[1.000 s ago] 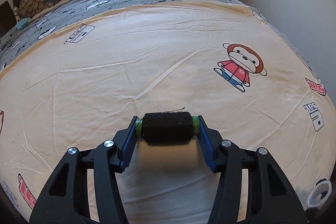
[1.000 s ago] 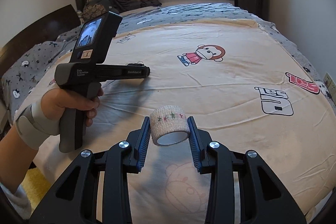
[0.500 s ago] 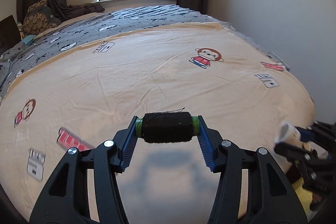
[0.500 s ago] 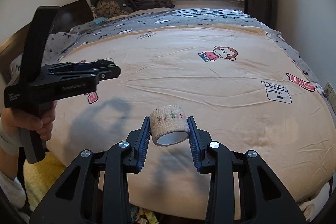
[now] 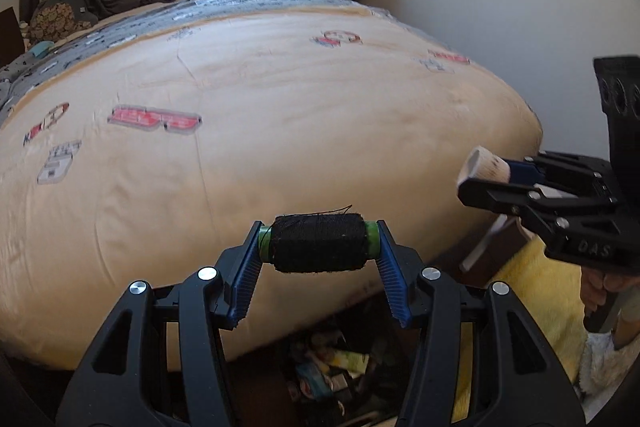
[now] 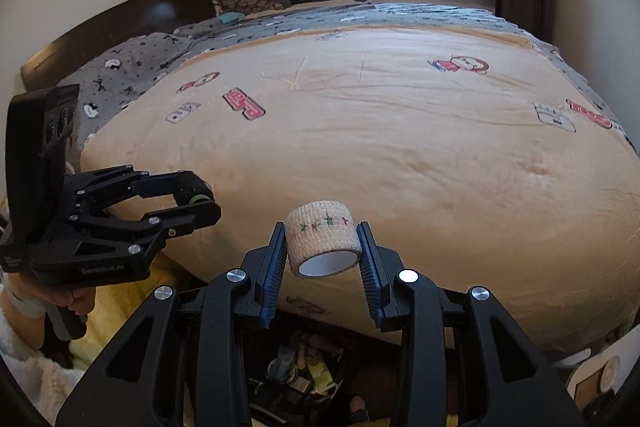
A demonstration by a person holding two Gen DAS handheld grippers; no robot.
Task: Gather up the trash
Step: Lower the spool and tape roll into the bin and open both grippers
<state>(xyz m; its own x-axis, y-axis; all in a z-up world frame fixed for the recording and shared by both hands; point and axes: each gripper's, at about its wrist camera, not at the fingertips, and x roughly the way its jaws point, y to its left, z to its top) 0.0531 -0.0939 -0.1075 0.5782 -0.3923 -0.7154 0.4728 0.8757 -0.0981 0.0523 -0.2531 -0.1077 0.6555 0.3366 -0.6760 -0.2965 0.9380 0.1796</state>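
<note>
My left gripper (image 5: 318, 241) is shut on a spool of black thread (image 5: 319, 243) with green ends. My right gripper (image 6: 322, 243) is shut on a white bandage roll (image 6: 322, 241) with a red and green pattern. Both are held past the near edge of the bed, above a dark bin of trash (image 5: 328, 371) on the floor, which also shows in the right wrist view (image 6: 300, 367). The right gripper with the roll (image 5: 482, 165) shows at the right of the left wrist view. The left gripper with the spool (image 6: 192, 189) shows at the left of the right wrist view.
A bed with a cream cartoon-print blanket (image 6: 400, 147) fills both views. A grey patterned sheet (image 6: 132, 67) and a dark headboard (image 6: 120, 31) lie at the far left. A yellow fluffy rug (image 5: 536, 299) is on the floor. A white wall (image 5: 480, 7) stands at the right.
Both grippers have pulled back from over the bed to beyond its near edge, and now the bin of trash shows below them. Each still holds its object.
</note>
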